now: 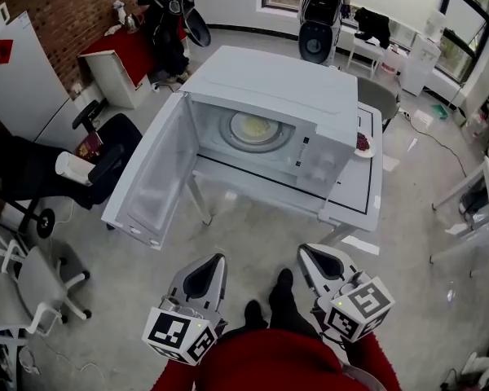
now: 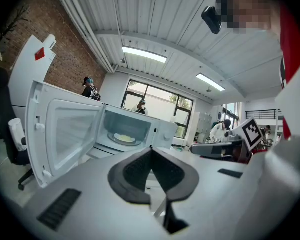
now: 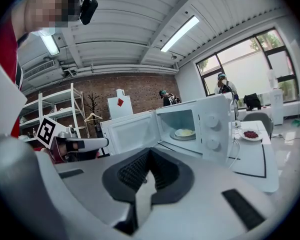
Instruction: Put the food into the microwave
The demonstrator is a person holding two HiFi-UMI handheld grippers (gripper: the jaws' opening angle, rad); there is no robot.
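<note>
- Left gripper (image 1: 217, 261): jaws clenched together, nothing between them; held well short of the microwave (image 1: 269, 88).
- Right gripper (image 1: 307, 255): likewise clenched and empty.
- Microwave stands on a table (image 1: 367, 194), door (image 1: 151, 177) swung wide.
- Pale food (image 1: 253, 126) lies inside, on a plate.
- Red food (image 1: 362, 142) sits on the table, just beside the microwave.
</note>
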